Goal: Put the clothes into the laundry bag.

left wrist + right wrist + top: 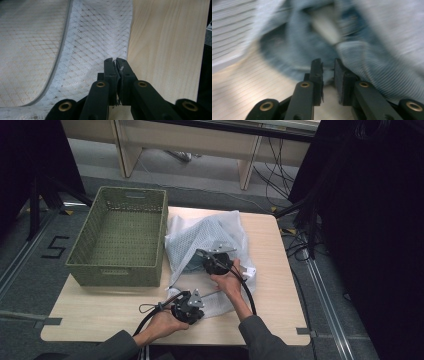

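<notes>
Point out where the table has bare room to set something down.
Free: the table's right strip beside the mesh bag, and the front-left wood below the green basket. The basket looks empty. Crowded: centre front, where both grippers work the bag.

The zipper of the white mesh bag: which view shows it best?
The left gripper view: the zipper runs sharp and close along the white mesh bag. In the high view the bag is small and its zipper is too fine to tell. The right gripper view is blurred, showing bluish cloth.
</notes>
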Motion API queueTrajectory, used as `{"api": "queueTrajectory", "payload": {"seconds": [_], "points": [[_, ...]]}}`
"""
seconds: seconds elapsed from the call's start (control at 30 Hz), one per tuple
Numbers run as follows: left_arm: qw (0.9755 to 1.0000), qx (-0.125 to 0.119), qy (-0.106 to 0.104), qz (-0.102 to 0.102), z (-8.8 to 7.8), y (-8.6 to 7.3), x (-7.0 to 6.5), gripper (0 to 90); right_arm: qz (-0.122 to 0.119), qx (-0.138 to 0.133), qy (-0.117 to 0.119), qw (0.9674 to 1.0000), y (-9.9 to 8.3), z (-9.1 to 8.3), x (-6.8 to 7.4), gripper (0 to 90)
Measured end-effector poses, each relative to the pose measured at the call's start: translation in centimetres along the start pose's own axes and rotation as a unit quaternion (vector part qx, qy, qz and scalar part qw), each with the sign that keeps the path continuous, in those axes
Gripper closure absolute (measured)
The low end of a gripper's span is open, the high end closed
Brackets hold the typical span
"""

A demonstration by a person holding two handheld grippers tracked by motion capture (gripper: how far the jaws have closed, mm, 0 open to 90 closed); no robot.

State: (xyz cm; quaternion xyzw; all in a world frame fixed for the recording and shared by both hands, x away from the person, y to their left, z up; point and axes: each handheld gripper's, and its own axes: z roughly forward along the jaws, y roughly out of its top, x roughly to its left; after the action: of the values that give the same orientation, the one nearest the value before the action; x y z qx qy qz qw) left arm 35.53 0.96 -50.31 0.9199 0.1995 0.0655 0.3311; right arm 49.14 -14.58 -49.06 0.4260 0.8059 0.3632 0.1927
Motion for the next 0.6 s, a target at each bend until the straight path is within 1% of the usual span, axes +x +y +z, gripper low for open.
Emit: {"api": "queueTrajectory", "payload": {"seconds": [0.03,0.07,0.1,0.13,0.17,0.2,0.23,0.27,0.3,0.33,0.37,0.4,0.43,0.47,0.5,0.53,0.57,0.6], "points": [[1.0000,-0.002,0.002,0.009,0.0,0.0,0.0,85.9,0.005,0.009,-0.011,0.9999,0.1,0.3,-0.4,79.2],[1.0000,-0.002,0.002,0.007,0.0,0.0,0.0,85.9,0.009,0.012,-0.019,0.9997,0.2,0.7,-0.8,79.3],[1.0000,-0.001,0.002,0.006,0.0,0.0,0.0,86.0,0.018,0.013,-0.023,0.9995,0.3,0.9,-1.1,79.0],[1.0000,0.000,0.001,0.006,0.0,0.0,0.0,86.0,0.023,0.015,-0.022,0.9994,0.5,1.0,-1.2,78.4],[1.0000,0.000,0.001,0.001,0.0,0.0,0.0,86.0,0.026,0.016,-0.020,0.9993,0.5,1.0,-1.1,77.0],[1.0000,-0.005,0.001,0.004,0.0,0.0,0.0,86.0,0.022,0.014,-0.017,0.9995,0.6,0.8,-1.0,75.2],[1.0000,-0.002,-0.002,-0.002,0.0,-0.1,0.0,85.9,0.014,0.012,-0.010,0.9998,0.5,0.6,-0.8,73.2],[1.0000,-0.001,-0.002,0.003,0.0,0.0,0.2,85.3,0.018,0.019,-0.001,0.9997,0.5,0.1,-0.4,70.4],[1.0000,0.000,-0.004,-0.002,-0.1,0.0,0.2,83.5,0.008,0.016,0.003,0.9998,0.4,-0.4,-0.2,67.4],[0.9999,-0.002,-0.011,-0.011,-0.1,-0.1,0.2,81.4,0.008,0.014,0.013,0.9998,0.4,-1.1,0.1,64.3],[0.9999,0.000,-0.012,-0.005,-0.2,-0.1,0.3,78.7,0.002,0.011,0.017,0.9998,0.3,-1.9,0.2,60.4],[0.9999,-0.001,-0.009,-0.004,-0.4,-0.1,0.2,75.9,0.001,0.012,0.025,0.9996,0.2,-2.7,0.4,58.0],[0.9999,-0.007,-0.012,-0.010,-0.7,0.0,0.2,72.2,-0.018,-0.005,0.028,0.9994,0.0,-3.4,0.5,55.9],[0.9996,-0.020,-0.014,-0.014,-1.2,0.2,0.2,68.9,-0.033,-0.011,0.026,0.9990,0.1,-4.4,0.5,53.0],[0.9994,-0.025,-0.015,-0.016,-1.8,0.3,0.2,65.4,-0.037,-0.019,0.024,0.9989,0.3,-5.3,0.5,51.8],[0.9989,-0.040,-0.013,-0.021,-2.3,0.5,0.2,61.3,-0.033,-0.033,0.026,0.9986,0.6,-6.3,0.2,51.4],[0.9978,-0.057,-0.011,-0.033,-2.7,0.6,0.0,57.2,-0.015,-0.038,0.030,0.9987,0.8,-7.1,0.0,50.3],[0.9973,-0.060,-0.011,-0.041,-3.3,0.6,0.1,53.2,-0.003,-0.041,0.028,0.9988,0.9,-7.8,-0.1,49.6]]}}
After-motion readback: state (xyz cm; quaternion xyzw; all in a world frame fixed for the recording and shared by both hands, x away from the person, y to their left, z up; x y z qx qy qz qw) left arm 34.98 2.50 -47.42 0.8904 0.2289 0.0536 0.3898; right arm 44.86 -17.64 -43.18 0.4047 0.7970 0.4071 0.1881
